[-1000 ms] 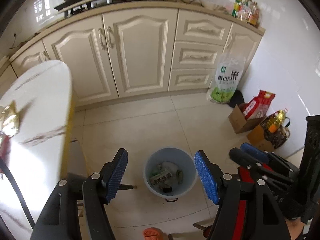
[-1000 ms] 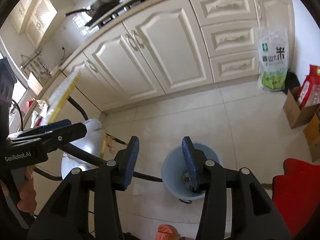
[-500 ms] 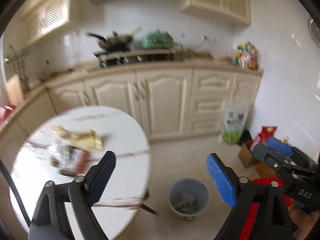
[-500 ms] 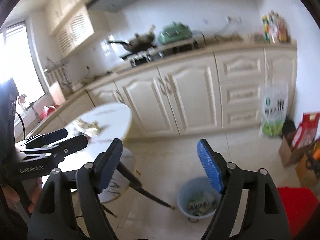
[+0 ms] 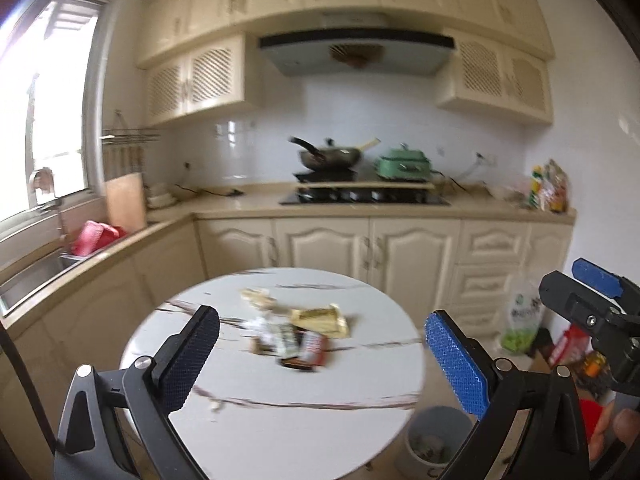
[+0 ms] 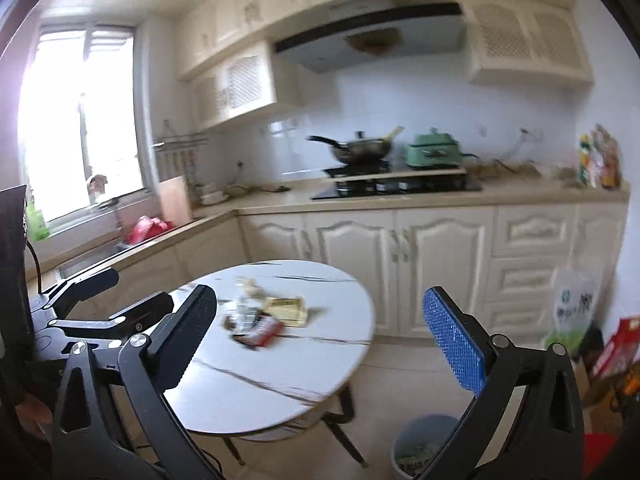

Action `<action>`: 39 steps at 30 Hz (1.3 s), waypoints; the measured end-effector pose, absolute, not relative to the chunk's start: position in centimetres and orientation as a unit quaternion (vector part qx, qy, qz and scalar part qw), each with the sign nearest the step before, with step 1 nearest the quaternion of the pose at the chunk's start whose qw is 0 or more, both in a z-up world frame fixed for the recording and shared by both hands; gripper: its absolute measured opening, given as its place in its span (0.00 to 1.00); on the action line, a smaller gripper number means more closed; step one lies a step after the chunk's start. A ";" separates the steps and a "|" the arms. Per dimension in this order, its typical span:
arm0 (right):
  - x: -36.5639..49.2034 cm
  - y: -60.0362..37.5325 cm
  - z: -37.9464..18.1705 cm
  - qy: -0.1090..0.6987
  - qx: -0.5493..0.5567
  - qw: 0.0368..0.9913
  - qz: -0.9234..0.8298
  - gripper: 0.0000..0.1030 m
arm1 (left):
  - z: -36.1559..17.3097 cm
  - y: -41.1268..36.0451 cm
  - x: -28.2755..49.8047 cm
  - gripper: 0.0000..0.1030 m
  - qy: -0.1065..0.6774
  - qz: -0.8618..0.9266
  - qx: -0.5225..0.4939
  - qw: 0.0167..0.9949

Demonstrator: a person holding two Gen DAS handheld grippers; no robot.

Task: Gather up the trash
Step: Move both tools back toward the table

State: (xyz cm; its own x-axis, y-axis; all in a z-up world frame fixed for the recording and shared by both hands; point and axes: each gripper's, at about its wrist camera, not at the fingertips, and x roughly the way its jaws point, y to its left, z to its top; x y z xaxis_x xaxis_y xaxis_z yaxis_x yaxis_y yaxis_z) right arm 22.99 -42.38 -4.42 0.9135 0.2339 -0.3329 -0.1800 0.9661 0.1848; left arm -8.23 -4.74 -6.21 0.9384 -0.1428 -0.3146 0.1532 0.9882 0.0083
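Left gripper [image 5: 320,354]: jaws spread wide with nothing between the pads; they have just been opening, and it hangs above the near edge of the round surface.
Right gripper [image 6: 320,338]: also spread wide and empty, jaws just opened further; it looks over the surface from the right side (its dark frame shows at the right edge of the left wrist view).
Surface [image 5: 280,420]: round white top with dark marble veins, standing in front of the cream kitchen cabinets [image 5: 368,252].
Trash [image 5: 294,330]: a loose cluster of wrappers near the middle of the surface, apart from both grippers; blurred, so single pieces are hard to tell.
Yellow wrapper [image 5: 320,320]: flat packet at the right of the cluster.
Red wrapper [image 5: 310,350]: dark red-and-black packet at the near side of the cluster, just beside the yellow one.
Bin [image 5: 434,438]: pale blue-grey bucket on the floor, below the right rim of the surface, with scraps already lying inside.
Floor corner [image 6: 576,308]: a white-and-green bag leans against the drawers.
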 end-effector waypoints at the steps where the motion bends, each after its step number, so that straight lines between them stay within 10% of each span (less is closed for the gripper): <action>1: 23.0 -41.4 -4.1 0.176 0.069 0.976 0.111 1.00 | -6.4 -4.0 -9.2 0.99 0.155 -0.068 0.012 0.986; 15: 23.8 -32.8 -3.2 0.179 0.014 0.971 0.157 1.00 | -9.5 1.4 -14.1 0.99 0.131 -0.003 -0.027 0.991; 39: 42.5 -29.5 -19.8 0.418 0.037 0.889 0.182 0.96 | -11.9 3.8 10.0 0.99 0.297 0.044 -0.011 0.954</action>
